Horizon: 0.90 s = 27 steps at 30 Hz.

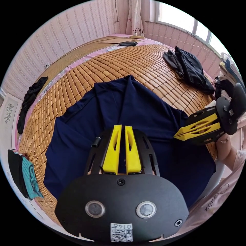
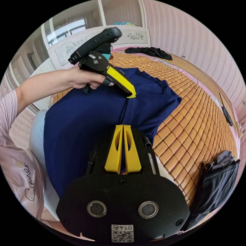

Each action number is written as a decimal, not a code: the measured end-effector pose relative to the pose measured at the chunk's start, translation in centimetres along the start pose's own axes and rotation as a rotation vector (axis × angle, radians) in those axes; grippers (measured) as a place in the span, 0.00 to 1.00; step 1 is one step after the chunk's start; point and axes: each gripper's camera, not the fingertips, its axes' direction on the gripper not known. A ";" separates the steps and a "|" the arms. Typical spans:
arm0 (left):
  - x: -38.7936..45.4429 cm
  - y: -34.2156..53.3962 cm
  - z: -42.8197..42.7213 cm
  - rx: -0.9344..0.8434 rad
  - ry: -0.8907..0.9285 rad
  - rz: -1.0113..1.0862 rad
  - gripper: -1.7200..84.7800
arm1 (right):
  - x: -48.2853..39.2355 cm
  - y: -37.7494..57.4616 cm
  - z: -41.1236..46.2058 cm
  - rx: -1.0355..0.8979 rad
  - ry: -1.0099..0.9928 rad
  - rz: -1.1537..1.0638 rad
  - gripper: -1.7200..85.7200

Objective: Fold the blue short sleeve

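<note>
The dark blue short-sleeve shirt [image 1: 143,107] lies spread on a bamboo mat [image 1: 112,64], its lower part hanging over the near edge by the person. My left gripper [image 1: 123,126] has its yellow jaws pressed together on a raised ridge of the cloth near the shirt's middle. The same gripper [image 2: 132,95], held in a hand, pinches the fabric in the right gripper view, and a crease runs from it toward my right gripper [image 2: 123,125]. The right gripper [image 1: 176,137] is also shut, its tips on the shirt's edge.
Dark clothes [image 1: 189,66] lie piled at the mat's far right, and another dark garment [image 1: 30,100] lies along the left edge. Folded teal and black items [image 1: 24,174] sit at the near left corner. A small black object [image 1: 128,43] rests far back. The person's sleeve [image 2: 15,159] is close by.
</note>
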 end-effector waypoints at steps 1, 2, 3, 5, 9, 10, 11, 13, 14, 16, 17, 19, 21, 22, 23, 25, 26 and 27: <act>-0.4 0.4 -0.3 -0.003 0.012 -0.017 0.02 | 0.0 0.0 -0.1 -0.010 -0.018 -0.010 0.01; -0.7 0.8 -0.5 -0.005 0.029 -0.031 0.02 | 0.0 0.0 -0.1 -0.012 -0.023 -0.013 0.01; -0.8 1.0 -0.5 -0.005 0.034 -0.035 0.01 | -0.1 0.1 0.2 -0.023 -0.026 -0.024 0.01; -0.9 2.1 -1.0 0.023 0.022 -0.038 0.01 | -0.4 0.0 0.5 -0.018 -0.020 -0.035 0.01; -1.5 4.0 -2.6 0.037 0.019 -0.063 0.02 | -0.6 0.2 0.3 0.023 0.029 -0.055 0.01; -1.8 4.8 -3.6 0.053 0.023 -0.084 0.02 | -0.1 0.5 -0.1 0.047 0.038 -0.036 0.01; -2.0 5.9 -5.0 0.087 0.019 -0.092 0.02 | 0.3 0.7 -0.4 0.063 0.042 -0.021 0.01; -2.4 8.1 -7.4 0.156 0.022 -0.106 0.02 | 2.3 2.0 -1.8 0.154 0.048 0.061 0.01; -2.8 10.0 -9.0 0.200 0.035 -0.122 0.02 | 2.9 2.5 -2.2 0.177 0.044 0.085 0.01; -3.7 13.1 -11.4 0.255 0.032 -0.147 0.03 | 5.4 4.1 -3.2 0.248 0.023 0.190 0.01; -4.5 15.5 -12.8 0.279 0.003 -0.175 0.03 | 5.8 4.4 -3.4 0.260 0.024 0.213 0.01; -5.8 19.4 -14.6 0.297 -0.070 -0.227 0.03 | 6.2 5.1 -3.7 0.290 0.091 0.252 0.01; -7.3 23.5 -15.9 0.287 -0.142 -0.296 0.04 | 5.8 4.7 -3.3 0.284 0.110 0.245 0.01; -8.2 26.3 -16.5 0.282 -0.166 -0.349 0.04 | 5.4 4.2 -2.8 0.266 0.120 0.226 0.01; -9.2 29.0 -16.9 0.270 -0.173 -0.389 0.05 | 5.1 3.9 -2.6 0.256 0.130 0.218 0.01; -10.8 32.8 -17.4 0.244 -0.207 -0.457 0.06 | 4.0 2.9 -1.6 0.227 0.193 0.200 0.02; -11.9 35.1 -17.7 0.239 -0.239 -0.500 0.06 | 3.8 2.7 -1.5 0.224 0.223 0.210 0.02; -12.5 36.0 -17.8 0.238 -0.251 -0.521 0.06 | 3.0 2.3 -1.3 0.239 0.275 0.234 0.02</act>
